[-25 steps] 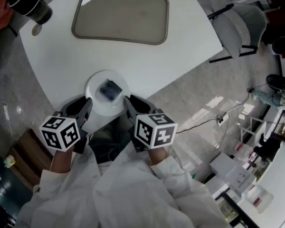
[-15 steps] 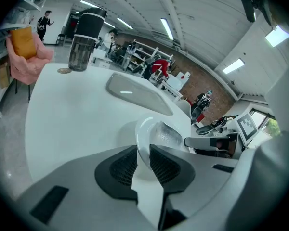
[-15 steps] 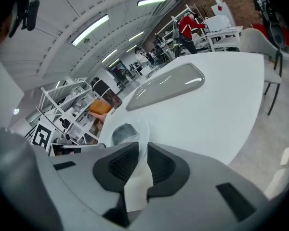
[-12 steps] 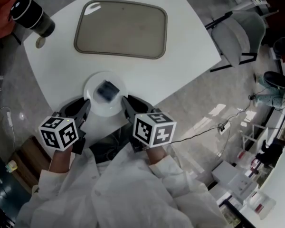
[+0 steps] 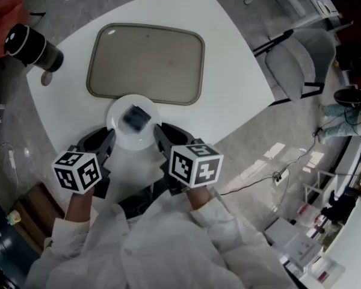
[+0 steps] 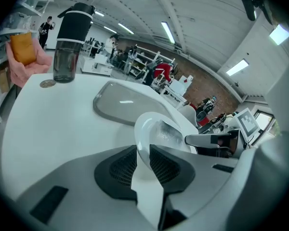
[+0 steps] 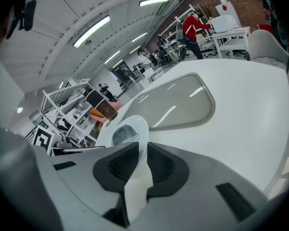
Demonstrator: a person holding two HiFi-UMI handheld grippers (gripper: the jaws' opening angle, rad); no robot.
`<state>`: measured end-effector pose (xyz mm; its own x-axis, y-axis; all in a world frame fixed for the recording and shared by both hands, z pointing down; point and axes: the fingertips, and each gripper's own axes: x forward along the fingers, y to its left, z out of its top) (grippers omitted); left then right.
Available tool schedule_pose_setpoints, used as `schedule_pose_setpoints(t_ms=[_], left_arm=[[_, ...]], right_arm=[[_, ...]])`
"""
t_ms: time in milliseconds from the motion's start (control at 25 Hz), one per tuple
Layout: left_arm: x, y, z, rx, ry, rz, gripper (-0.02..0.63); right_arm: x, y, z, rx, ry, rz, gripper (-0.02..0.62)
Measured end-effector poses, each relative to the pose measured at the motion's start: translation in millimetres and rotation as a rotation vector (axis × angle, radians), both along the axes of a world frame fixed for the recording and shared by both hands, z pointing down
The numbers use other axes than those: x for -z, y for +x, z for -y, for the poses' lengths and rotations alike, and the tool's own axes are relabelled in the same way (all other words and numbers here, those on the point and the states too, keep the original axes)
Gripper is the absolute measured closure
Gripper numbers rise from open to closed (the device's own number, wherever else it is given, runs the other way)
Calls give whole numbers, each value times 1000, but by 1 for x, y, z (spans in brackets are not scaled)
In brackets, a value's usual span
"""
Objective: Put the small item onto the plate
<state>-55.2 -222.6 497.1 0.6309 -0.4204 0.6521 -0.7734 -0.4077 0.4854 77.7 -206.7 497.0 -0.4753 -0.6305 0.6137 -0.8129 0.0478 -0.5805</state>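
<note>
One plate point(image 5: 115, 120) clamped, left tongs point(image 6: 143, 152), right tongs point(image 7: 140, 159)

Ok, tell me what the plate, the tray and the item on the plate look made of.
Plate: white, smooth and glossy, so likely ceramic or hard plastic; its thin rim catches the light.
Tray: grey-brown with a semi-gloss finish, probably plastic; soft streaks of reflected light lie across it.
Item: dark, in what seems to be a clear, crinkled wrapper; too blurred to be sure.
</note>
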Motion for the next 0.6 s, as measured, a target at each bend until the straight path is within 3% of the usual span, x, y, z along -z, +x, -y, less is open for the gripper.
schedule_pose_setpoints(t_ms=[600], left_arm=[[2, 43, 113, 58, 55, 23, 527]], right_arm=[[0, 45, 111, 30, 12, 13, 535]])
